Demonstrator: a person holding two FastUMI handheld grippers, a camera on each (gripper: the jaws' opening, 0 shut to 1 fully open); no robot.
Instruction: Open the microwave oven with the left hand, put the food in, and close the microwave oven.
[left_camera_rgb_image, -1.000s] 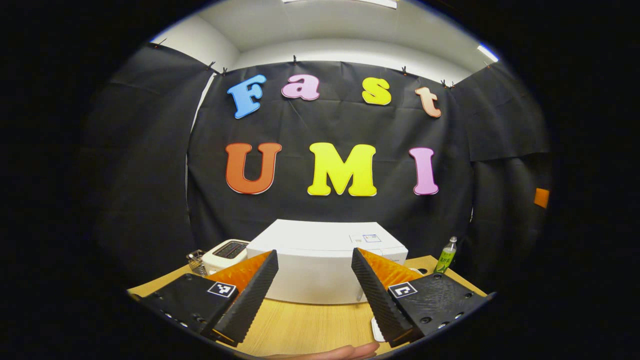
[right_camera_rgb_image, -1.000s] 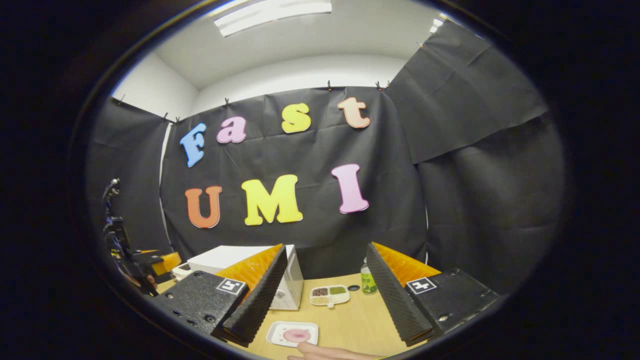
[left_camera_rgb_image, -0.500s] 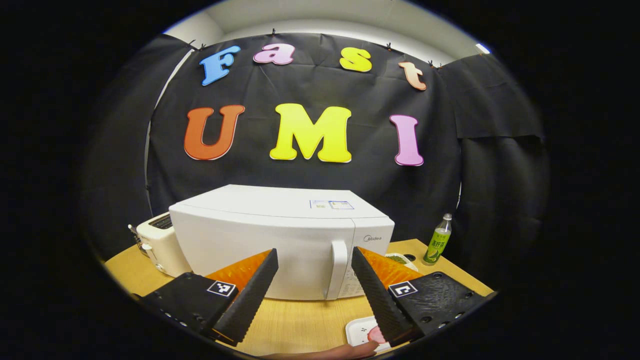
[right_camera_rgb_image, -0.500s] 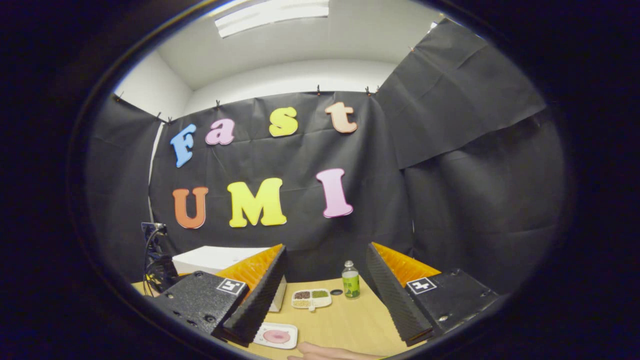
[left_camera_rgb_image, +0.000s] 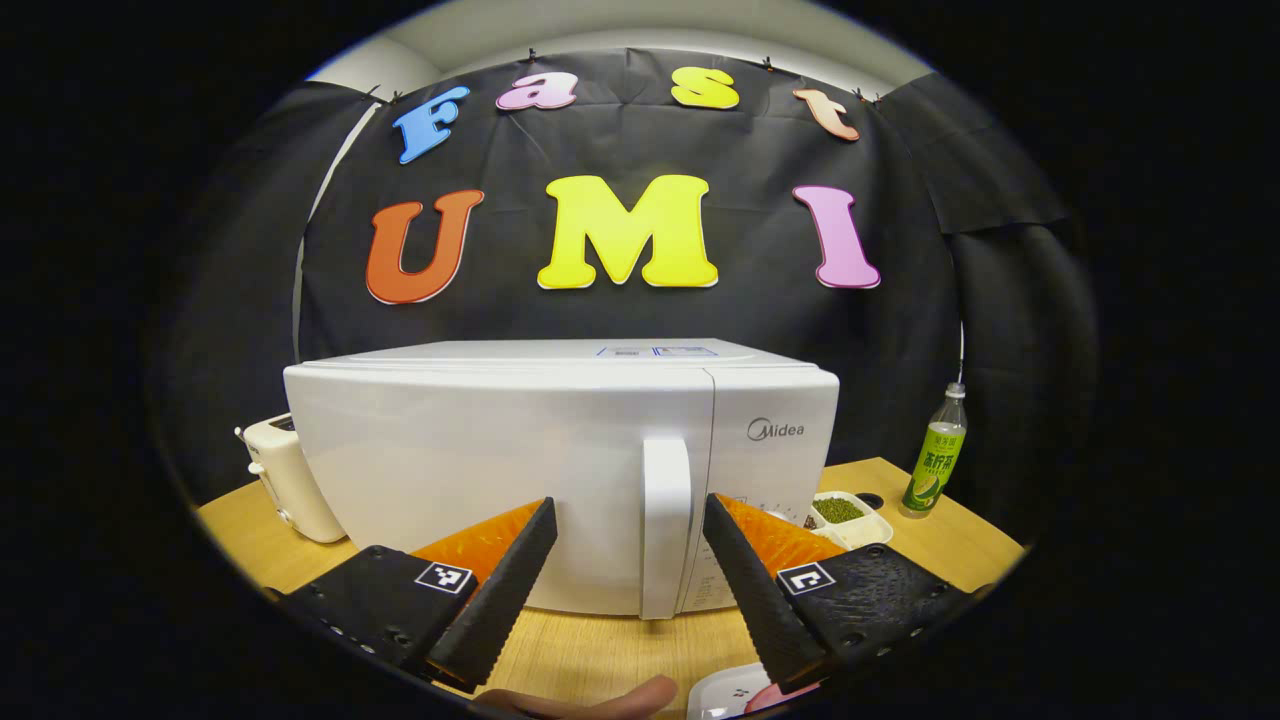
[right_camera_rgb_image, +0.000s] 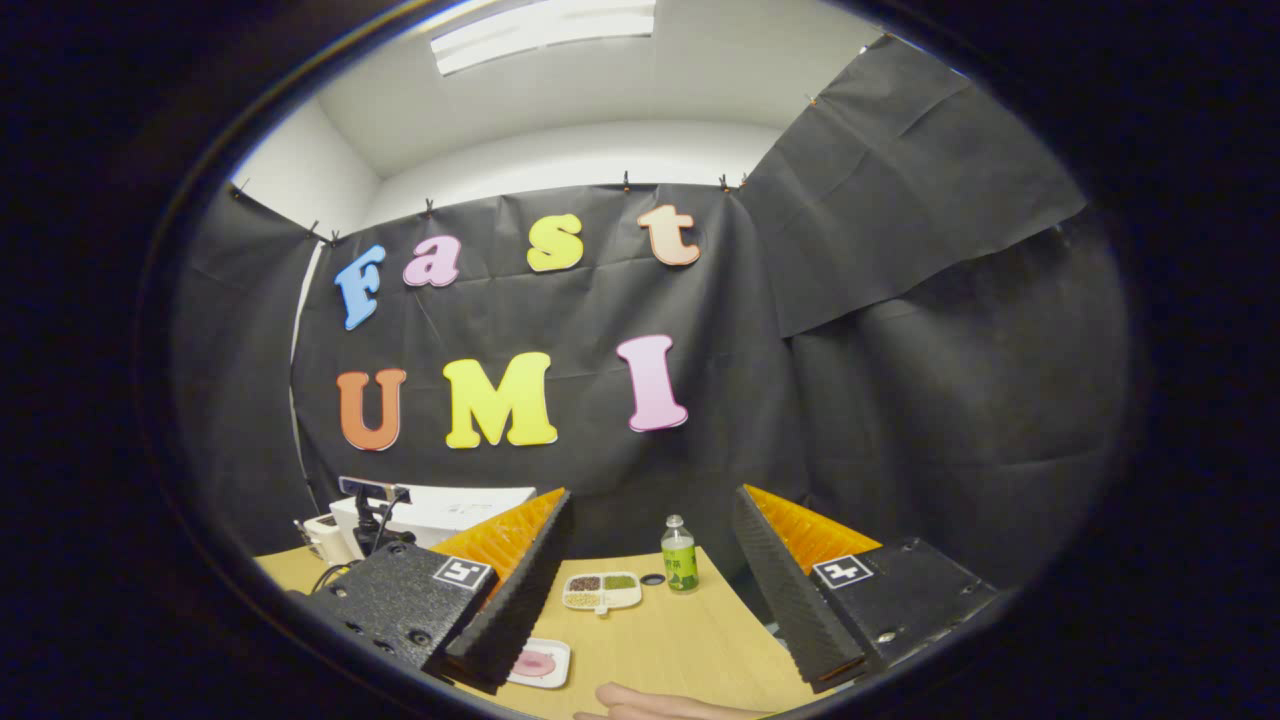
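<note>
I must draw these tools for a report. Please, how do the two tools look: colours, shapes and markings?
Both look alike. The left tool has two wedge-shaped black fingers with ribbed inner faces and orange outer sides, on black printed bodies with screw holes. Each body bears a small square black-and-white marker. The right tool has the same black ribbed fingers, orange sides and square markers.
</note>
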